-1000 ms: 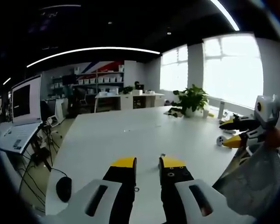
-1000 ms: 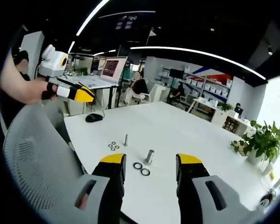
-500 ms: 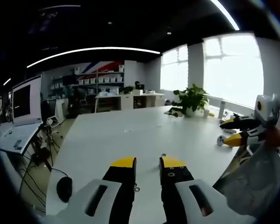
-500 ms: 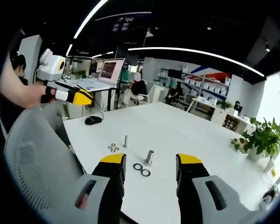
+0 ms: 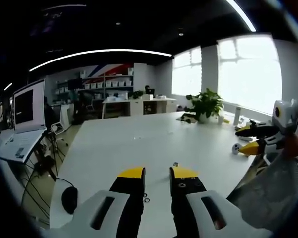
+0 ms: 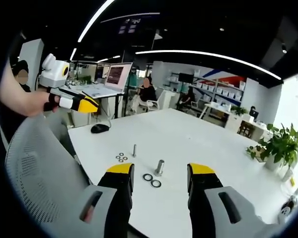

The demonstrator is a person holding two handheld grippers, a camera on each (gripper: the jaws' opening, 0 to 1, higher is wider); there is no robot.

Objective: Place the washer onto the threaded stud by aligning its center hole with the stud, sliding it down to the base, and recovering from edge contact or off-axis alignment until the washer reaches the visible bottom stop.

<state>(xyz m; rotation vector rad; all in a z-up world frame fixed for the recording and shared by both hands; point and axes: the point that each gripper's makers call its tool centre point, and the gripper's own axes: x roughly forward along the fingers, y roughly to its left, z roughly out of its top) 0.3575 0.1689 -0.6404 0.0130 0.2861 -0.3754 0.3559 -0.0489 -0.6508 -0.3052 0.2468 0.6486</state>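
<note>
On the white table [image 6: 188, 131], a thick metal stud [image 6: 159, 167] stands upright just beyond my right gripper [image 6: 160, 171], which is open wide with nothing between its jaws. Two dark washers [image 6: 151, 180] lie flat beside the stud's base. Farther left are a thin stud [image 6: 134, 149] and a cluster of small washers [image 6: 121, 157]. A hand holds my left gripper [image 6: 82, 102] in the air at the upper left, off the table's corner. In the left gripper view, my left gripper [image 5: 157, 173] stands open by a narrow gap, empty. Out at the right edge, the right gripper [image 5: 248, 140] has its jaws apart.
A black mouse [image 6: 100, 128] lies near the table's far left corner, also seen as the mouse [image 5: 68, 199]. A grey mesh chair back [image 6: 37, 163] stands close on the left. A potted plant [image 6: 280, 146] sits at the far right of the table. A laptop [image 5: 25, 116] is on a side desk.
Both views have shifted very slightly with the hands. Studs and washers lie where they were, and neither gripper's opening has changed.
</note>
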